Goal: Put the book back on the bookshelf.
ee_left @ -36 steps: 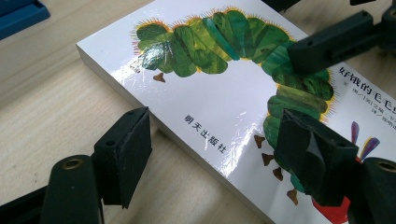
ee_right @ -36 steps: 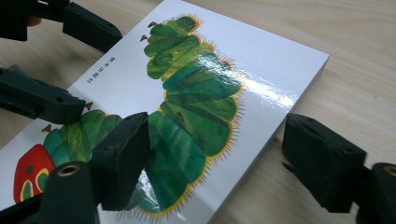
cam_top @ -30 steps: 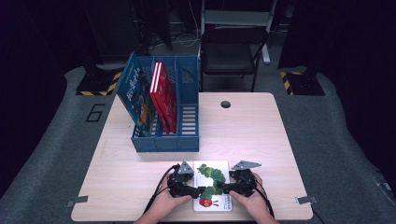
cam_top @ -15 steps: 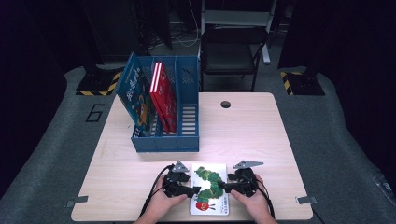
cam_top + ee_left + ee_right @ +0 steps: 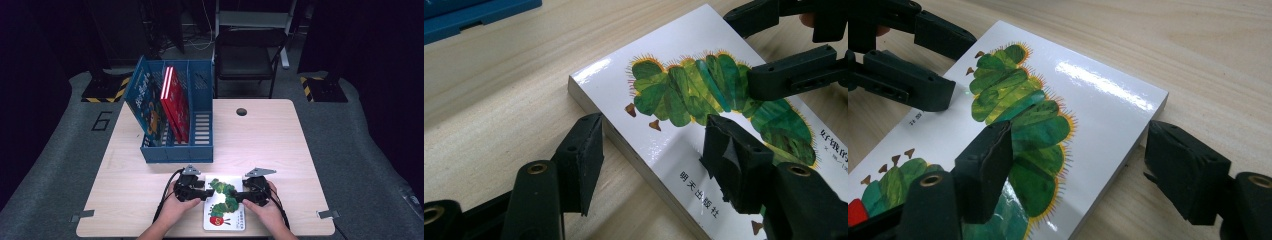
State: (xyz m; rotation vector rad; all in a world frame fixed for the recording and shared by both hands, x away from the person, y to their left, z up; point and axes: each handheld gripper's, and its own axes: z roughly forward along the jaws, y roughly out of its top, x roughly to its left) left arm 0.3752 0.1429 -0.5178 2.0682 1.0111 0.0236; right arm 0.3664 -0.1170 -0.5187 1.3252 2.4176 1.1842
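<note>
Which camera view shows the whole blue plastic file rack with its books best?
The high view: the blue plastic file rack stands whole there, three slots, books inside. The left gripper view catches just a blue corner of its base. The right gripper view gives nothing of it.

The book [image 5: 225, 210] had a glossy white cover with a caterpillar of overlapping green patches, dark and light, fringed in yellow-orange bristles, with small brown feet and a red head toward the book's near end; black characters ran along its cover. The grippers beside the book, left [image 5: 206, 194] and right [image 5: 239, 196], were black, each topped by a grey plate. The table [image 5: 280, 145] under the book was pale wood grain. Beyond the book stood a blue slotted rack [image 5: 200, 135], holding a red book [image 5: 175, 102] with a bright white edge and a blue picture book [image 5: 147, 107] with orange and yellow figures.
</note>
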